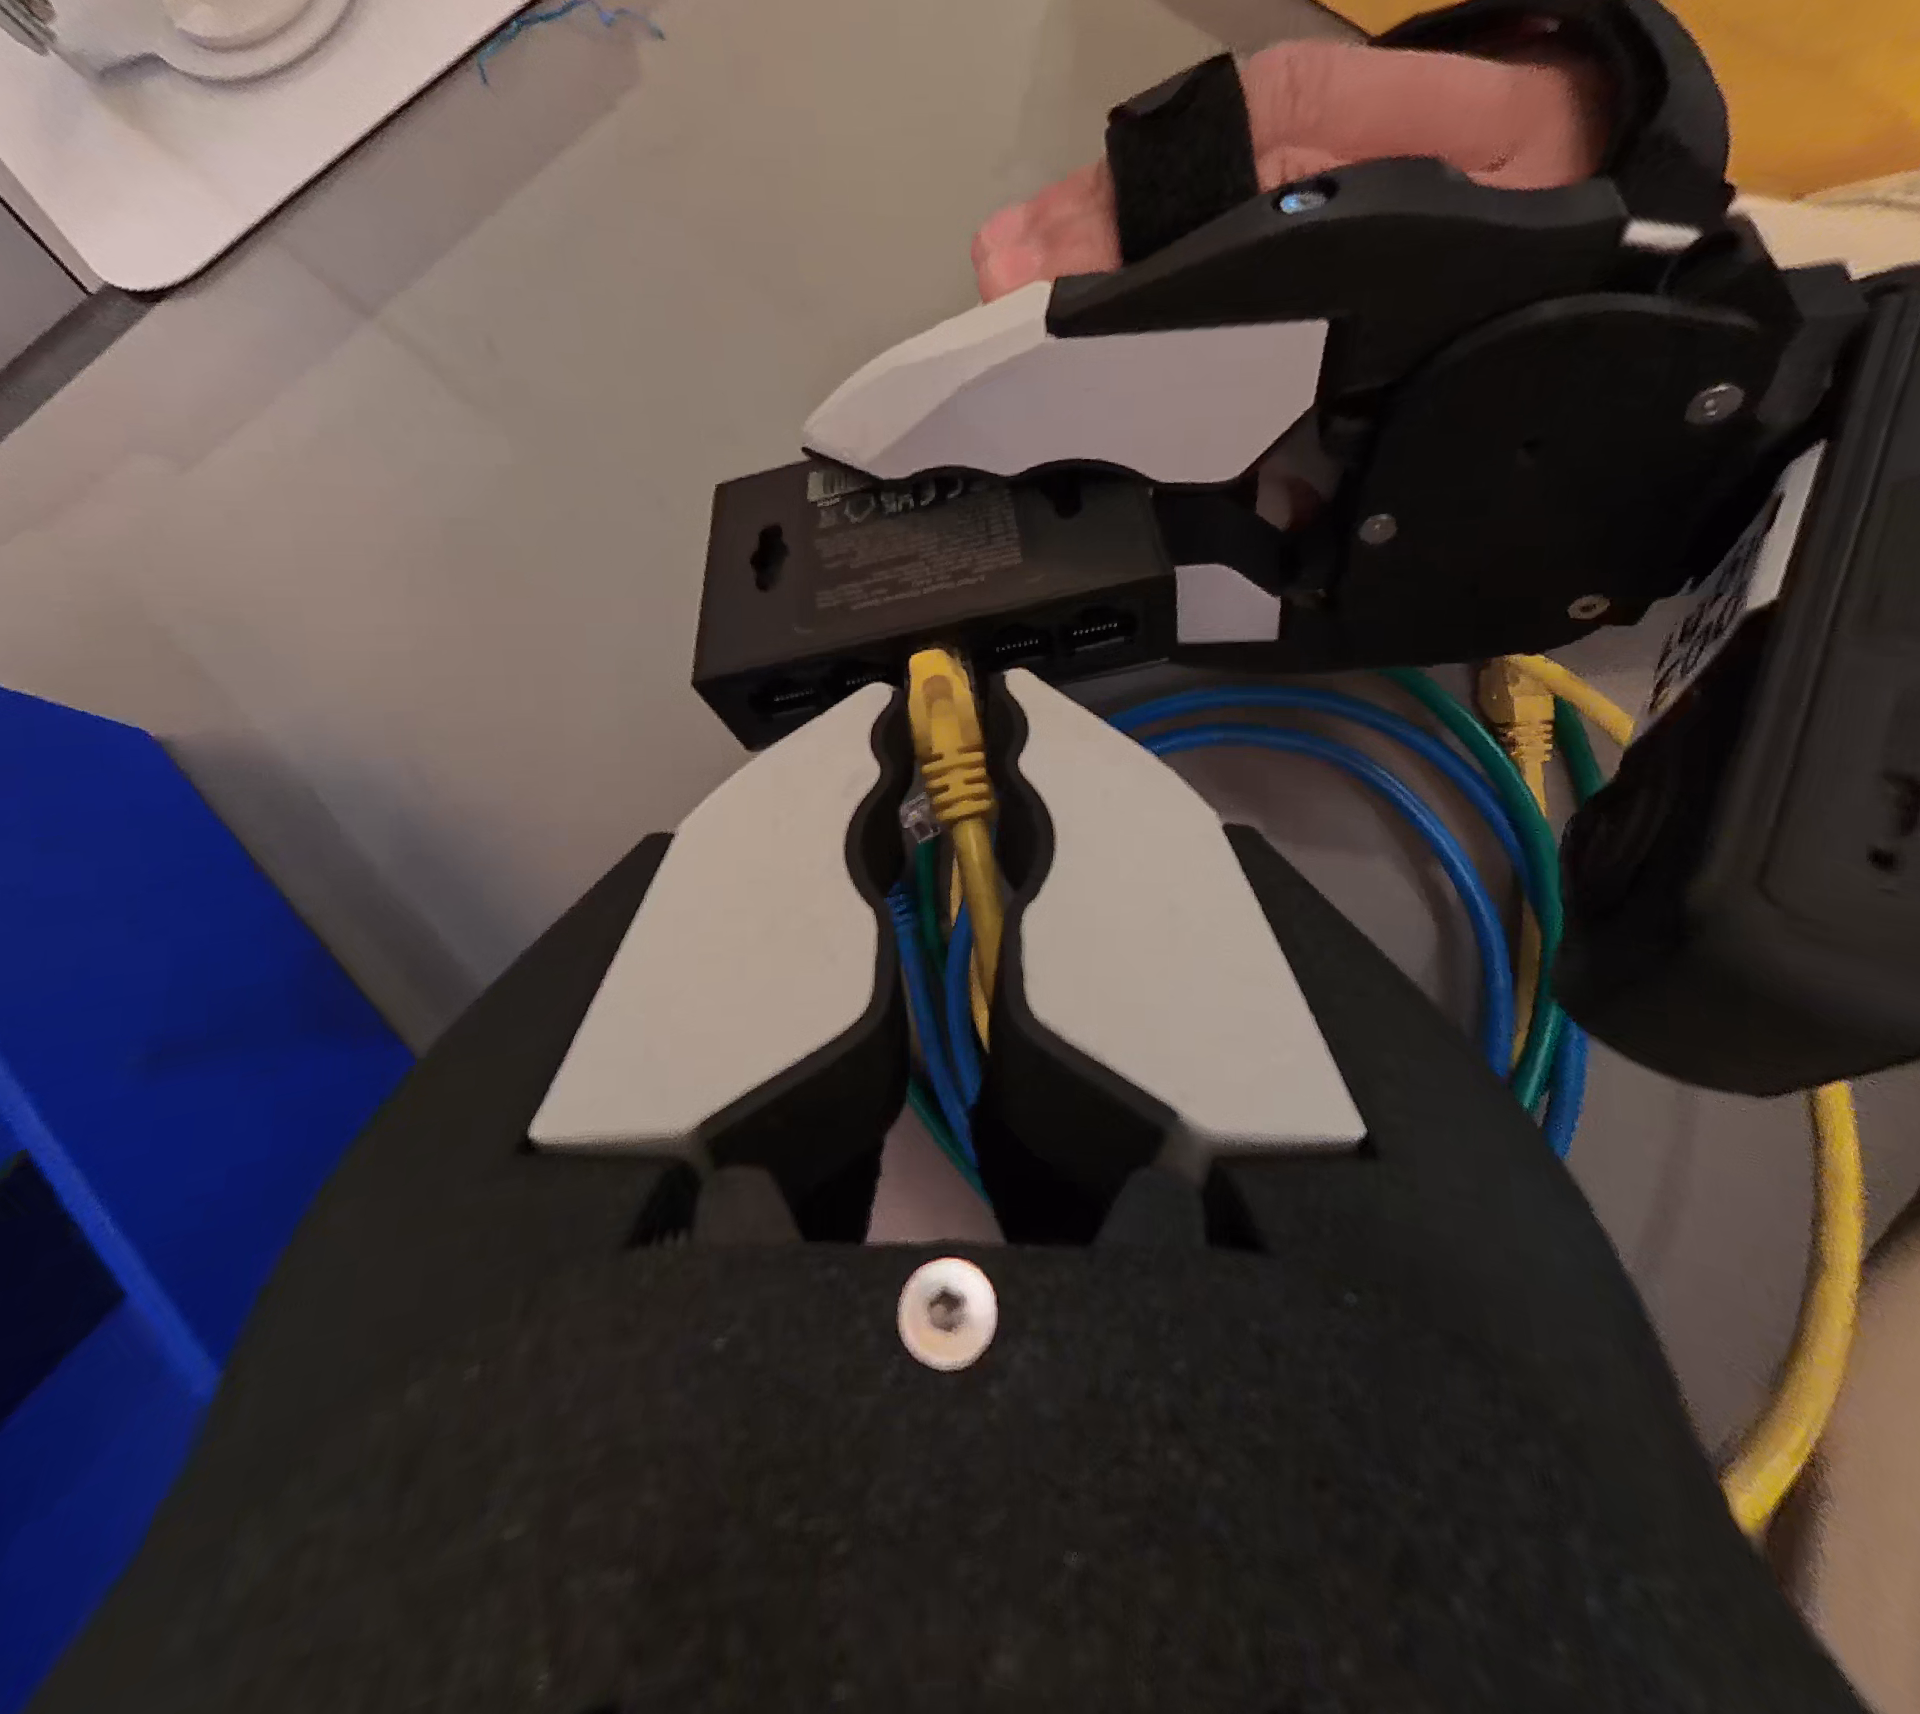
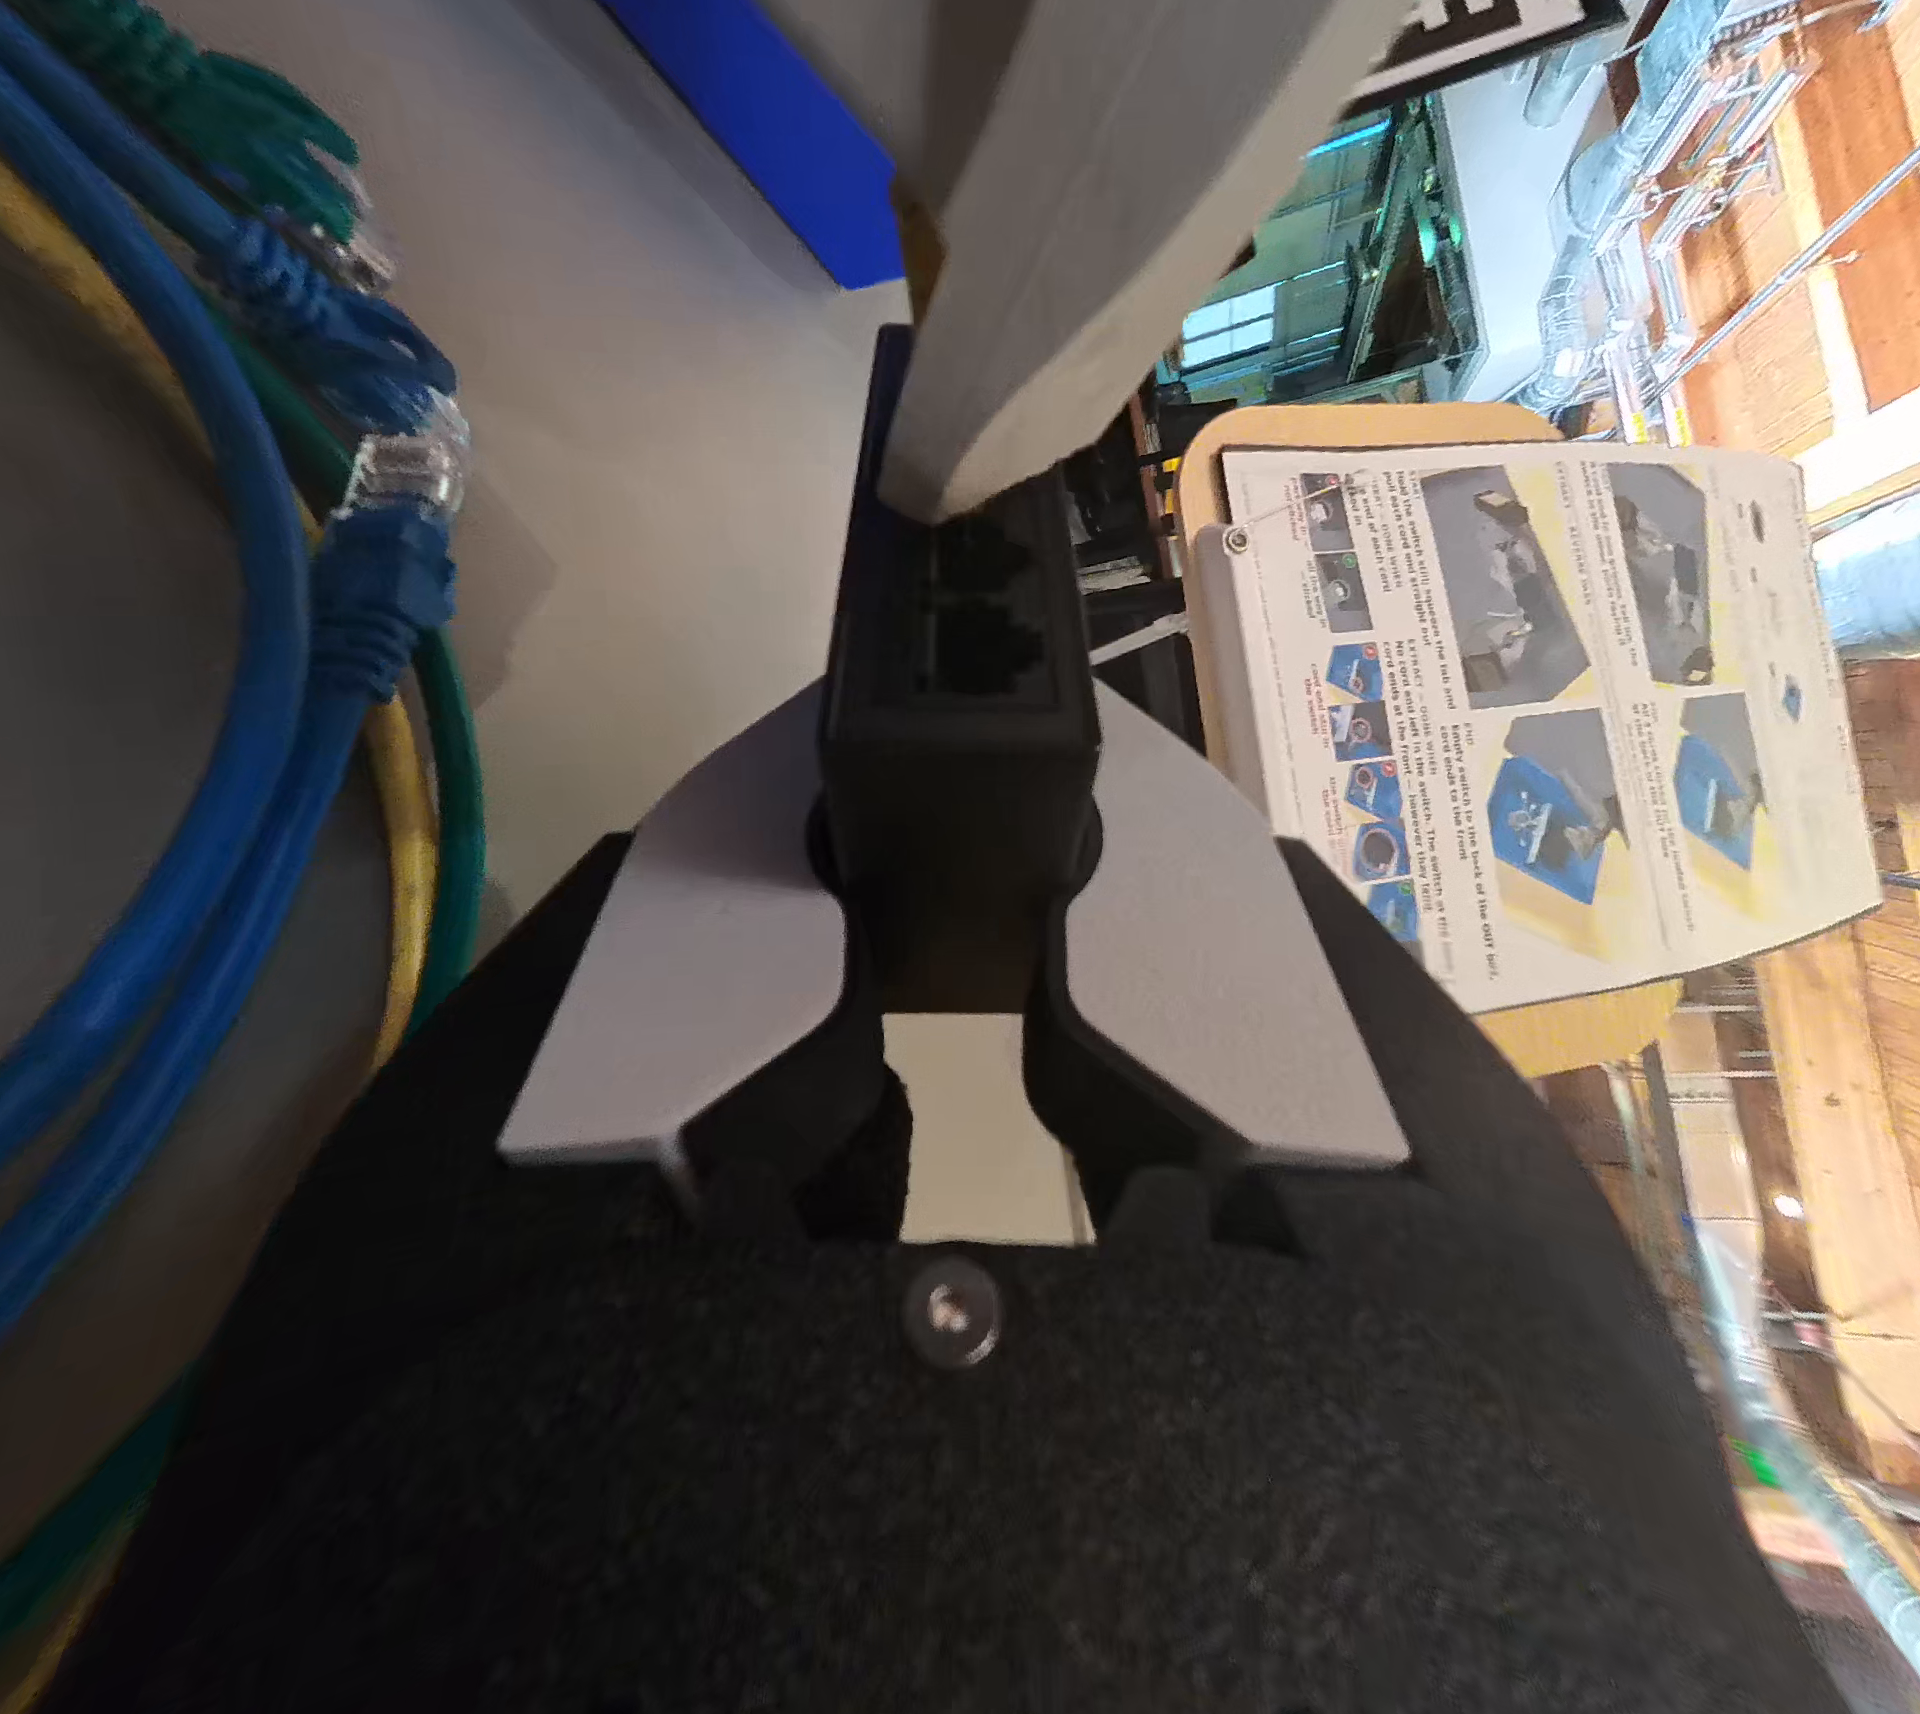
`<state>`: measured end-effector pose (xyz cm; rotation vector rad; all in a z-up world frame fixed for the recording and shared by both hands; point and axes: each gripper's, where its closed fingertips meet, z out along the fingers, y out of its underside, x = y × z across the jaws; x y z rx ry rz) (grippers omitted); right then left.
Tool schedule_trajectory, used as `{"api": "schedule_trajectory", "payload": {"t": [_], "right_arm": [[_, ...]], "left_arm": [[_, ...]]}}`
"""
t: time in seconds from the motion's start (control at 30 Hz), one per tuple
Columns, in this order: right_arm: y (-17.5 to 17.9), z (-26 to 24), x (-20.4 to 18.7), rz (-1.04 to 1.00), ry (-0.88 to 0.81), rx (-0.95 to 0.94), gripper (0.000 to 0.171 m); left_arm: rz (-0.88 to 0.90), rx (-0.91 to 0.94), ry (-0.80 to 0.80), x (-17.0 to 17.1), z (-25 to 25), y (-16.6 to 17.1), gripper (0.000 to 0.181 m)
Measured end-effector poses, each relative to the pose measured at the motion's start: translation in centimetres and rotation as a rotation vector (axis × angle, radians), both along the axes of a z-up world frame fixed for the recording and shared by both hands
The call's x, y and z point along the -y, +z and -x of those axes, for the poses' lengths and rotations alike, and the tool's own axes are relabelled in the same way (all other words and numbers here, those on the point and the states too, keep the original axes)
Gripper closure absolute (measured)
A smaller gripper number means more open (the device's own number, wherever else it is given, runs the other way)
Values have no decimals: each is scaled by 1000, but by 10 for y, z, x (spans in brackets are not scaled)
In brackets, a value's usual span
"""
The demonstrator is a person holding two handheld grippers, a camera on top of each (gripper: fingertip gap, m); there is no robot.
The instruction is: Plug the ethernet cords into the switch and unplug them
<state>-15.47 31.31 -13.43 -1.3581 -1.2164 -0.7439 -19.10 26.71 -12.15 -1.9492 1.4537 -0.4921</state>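
Note:
The black switch is held above the grey table with its underside up. In the left wrist view my right gripper comes in from the right and is shut on the switch's right end. My left gripper is shut on the yellow ethernet cord's plug, and the plug's tip sits in a middle port of the switch. In the right wrist view my right gripper clamps the switch, with two empty ports showing. A grey finger of the left gripper covers the ports beyond.
Loose blue, green and yellow cords lie coiled under the switch and also show in the right wrist view. A blue bin stands at the left. A white tray lies far left. An instruction sheet hangs beyond the table.

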Motion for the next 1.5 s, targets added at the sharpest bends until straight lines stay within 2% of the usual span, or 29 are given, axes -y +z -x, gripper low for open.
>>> {"api": "schedule_trajectory", "payload": {"t": [0.1,0.23,0.33,0.43,0.47,0.53,0.67,0.73,0.83,0.93,1.1,1.2,1.3,1.5], "right_arm": [[-2,1,1,-4,-1,18,138],[10,-2,6,-53,21,8,139],[5,-14,6,21,40,-103,139],[8,-12,9,63,115,-262,139],[8,0,16,107,202,-332,139],[9,8,21,117,255,-395,139],[13,42,58,235,589,-531,139],[24,47,67,289,651,-634,139],[46,49,84,363,792,-812,139],[52,58,99,496,891,-918,139],[39,73,105,565,885,-888,140],[40,74,106,587,883,-900,141],[37,75,110,604,915,-885,141],[37,76,117,656,967,-877,141]], "left_arm": [[35,20,4,0,0,-3,168],[155,164,-72,8,-6,8,164],[285,368,-186,20,-4,39,145],[414,615,-269,20,12,78,143],[441,652,-286,17,18,84,144],[431,693,-318,14,26,91,147],[319,608,-446,30,25,76,135],[256,497,-489,41,22,60,121],[152,427,-554,60,18,53,121],[32,424,-557,66,9,49,120],[17,442,-519,70,0,30,121],[0,477,-529,75,-1,28,110],[-100,431,-534,76,-1,22,114],[-104,519,-549,80,3,24,116]]}}
